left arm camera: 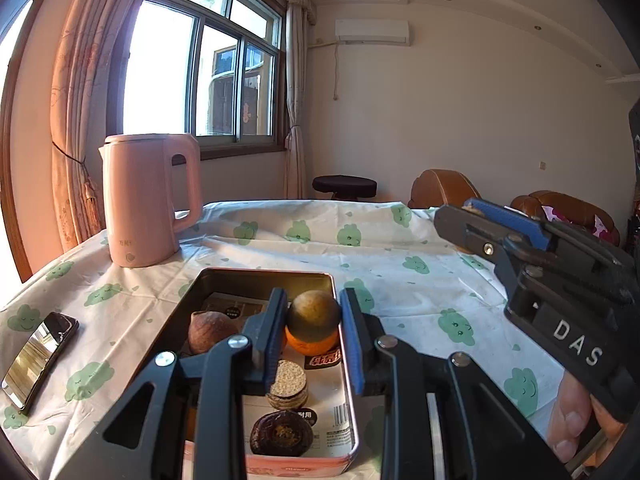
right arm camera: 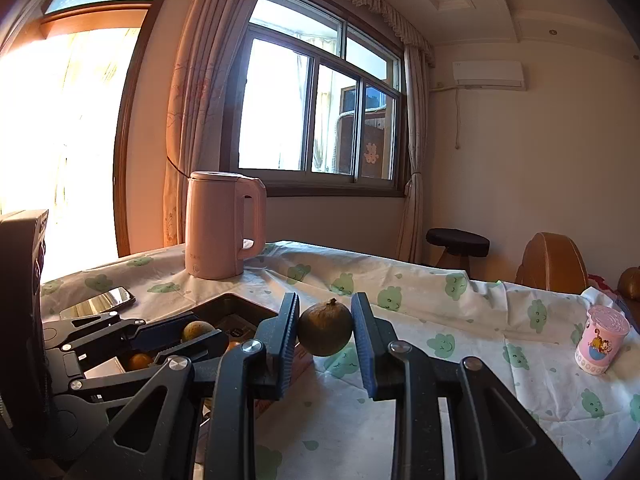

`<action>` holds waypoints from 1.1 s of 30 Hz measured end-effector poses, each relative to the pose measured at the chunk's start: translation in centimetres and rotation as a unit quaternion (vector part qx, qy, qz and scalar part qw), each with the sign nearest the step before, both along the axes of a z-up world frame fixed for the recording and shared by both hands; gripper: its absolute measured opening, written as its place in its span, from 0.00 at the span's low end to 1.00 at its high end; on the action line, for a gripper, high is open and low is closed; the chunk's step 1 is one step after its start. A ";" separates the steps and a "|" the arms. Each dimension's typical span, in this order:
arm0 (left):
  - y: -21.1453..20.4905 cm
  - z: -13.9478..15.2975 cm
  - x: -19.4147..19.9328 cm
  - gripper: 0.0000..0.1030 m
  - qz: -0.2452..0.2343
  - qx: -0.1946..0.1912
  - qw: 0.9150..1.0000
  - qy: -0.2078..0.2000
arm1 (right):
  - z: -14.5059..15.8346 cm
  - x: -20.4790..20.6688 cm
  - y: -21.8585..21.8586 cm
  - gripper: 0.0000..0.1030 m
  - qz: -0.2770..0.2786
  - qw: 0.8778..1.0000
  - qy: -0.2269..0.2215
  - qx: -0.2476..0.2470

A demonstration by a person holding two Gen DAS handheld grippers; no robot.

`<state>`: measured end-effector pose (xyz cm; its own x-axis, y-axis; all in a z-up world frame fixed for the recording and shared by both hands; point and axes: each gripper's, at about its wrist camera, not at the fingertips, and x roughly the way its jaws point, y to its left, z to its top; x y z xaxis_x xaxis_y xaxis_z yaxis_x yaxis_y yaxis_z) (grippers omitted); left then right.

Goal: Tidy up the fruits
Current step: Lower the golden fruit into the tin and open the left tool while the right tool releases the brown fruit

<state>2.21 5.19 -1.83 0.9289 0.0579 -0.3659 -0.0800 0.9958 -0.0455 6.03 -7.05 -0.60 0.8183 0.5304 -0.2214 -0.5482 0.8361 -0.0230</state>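
The left gripper [left arm camera: 313, 322] clamps a round brownish-green fruit [left arm camera: 313, 317] between its blue-padded fingers, over the open rectangular metal tin [left arm camera: 343, 364]. The tin holds an orange citrus fruit [left arm camera: 312, 342], a reddish-brown round fruit [left arm camera: 210, 330], a stack of round crackers [left arm camera: 287, 384] and a dark wrinkled disc, perhaps a dried fruit [left arm camera: 282, 434]. The right gripper [right arm camera: 325, 326] pinches a second round olive-brown fruit [right arm camera: 325, 328] above the cloud-patterned tablecloth [right arm camera: 460, 320], just right of the tin. A pink kettle [right arm camera: 224, 226] stands behind.
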 end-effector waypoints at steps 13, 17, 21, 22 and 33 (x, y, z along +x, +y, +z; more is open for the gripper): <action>3.4 -0.5 -0.7 0.28 0.028 -0.016 0.999 0.007 | -0.2 -0.3 3.7 0.28 0.030 0.999 0.000 -0.014; 4.1 -0.5 -0.9 0.28 0.036 -0.015 0.999 0.009 | -0.4 -0.4 4.7 0.28 0.036 0.999 0.002 -0.019; 4.9 -0.6 -1.0 0.28 0.044 -0.015 0.999 0.011 | -0.5 -0.3 5.6 0.28 0.042 0.999 0.005 -0.021; 5.1 -0.6 -1.0 0.28 0.046 -0.016 0.999 0.012 | -0.6 -0.3 5.8 0.28 0.043 0.999 0.006 -0.021; 6.9 -1.1 -1.0 0.28 0.064 -0.022 0.997 0.030 | -1.3 0.1 7.9 0.28 0.056 0.998 0.023 -0.032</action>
